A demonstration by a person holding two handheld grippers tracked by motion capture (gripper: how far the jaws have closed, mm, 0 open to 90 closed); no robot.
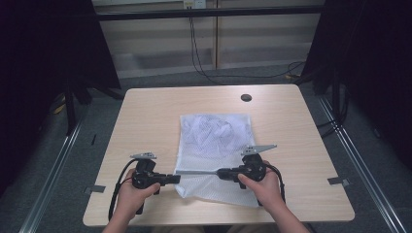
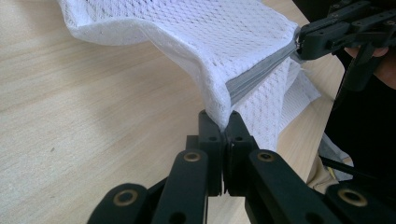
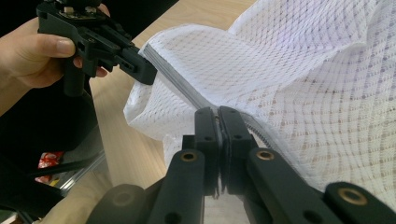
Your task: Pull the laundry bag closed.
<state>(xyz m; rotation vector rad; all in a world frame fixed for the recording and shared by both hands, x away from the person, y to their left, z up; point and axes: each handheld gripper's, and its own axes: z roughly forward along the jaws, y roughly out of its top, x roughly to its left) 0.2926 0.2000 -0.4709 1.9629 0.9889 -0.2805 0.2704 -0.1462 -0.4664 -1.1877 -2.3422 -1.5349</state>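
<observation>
White mesh laundry bag with grey zipper: left gripper clamps its corner, right gripper pinches the zipper partway along; zipping looks roughly half done.

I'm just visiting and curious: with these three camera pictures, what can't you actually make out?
- What is inside the white mesh bag: high view, the weave blurs it.
- The zipper pull: right gripper view, right gripper closes over the grey zipper.
- The small dark round thing on the table: high view, too small to identify.
</observation>
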